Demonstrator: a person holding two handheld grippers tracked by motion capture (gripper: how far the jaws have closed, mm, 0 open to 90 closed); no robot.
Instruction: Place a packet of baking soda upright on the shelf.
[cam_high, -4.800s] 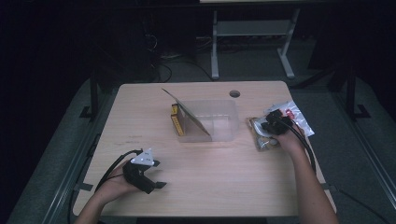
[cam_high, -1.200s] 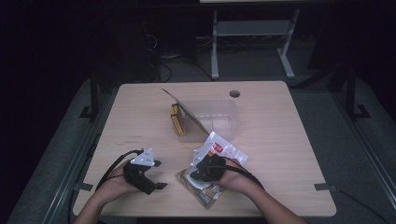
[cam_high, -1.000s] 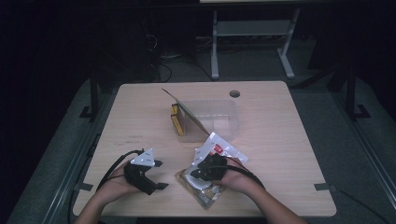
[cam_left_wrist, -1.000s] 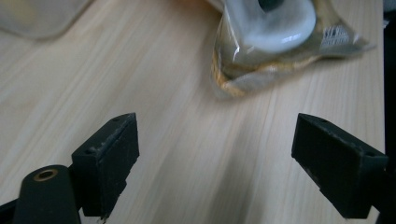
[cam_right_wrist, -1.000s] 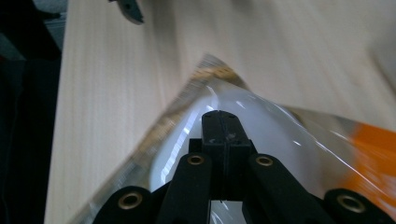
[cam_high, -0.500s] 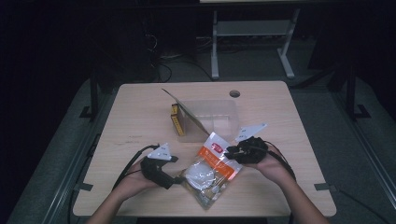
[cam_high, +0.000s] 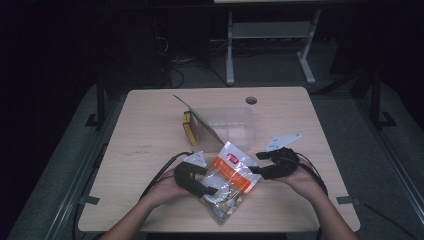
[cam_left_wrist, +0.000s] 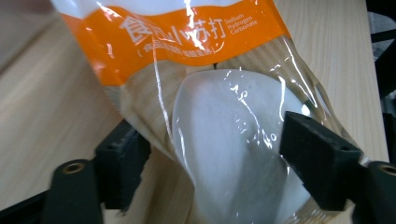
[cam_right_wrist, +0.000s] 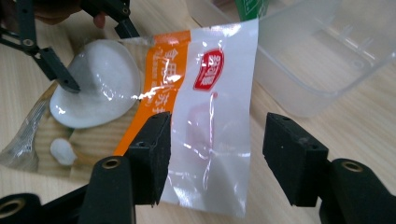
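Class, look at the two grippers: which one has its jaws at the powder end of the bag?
The left gripper. Its open jaws straddle the white powder lump in the bag, while the right gripper stands open at the white printed end.

clear packet (cam_high: 231, 181) with orange band, white top, red logo, white powder inside, black jaws, pale wood-grain table (cam_high: 150, 135), translucent tub (cam_high: 235, 124), yellow box (cam_high: 189, 132)

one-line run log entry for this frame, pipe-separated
left gripper: open, jaws astride powder end of pouch | right gripper: open, jaws astride white end | clear tub: behind pouch | pouch: flat on table
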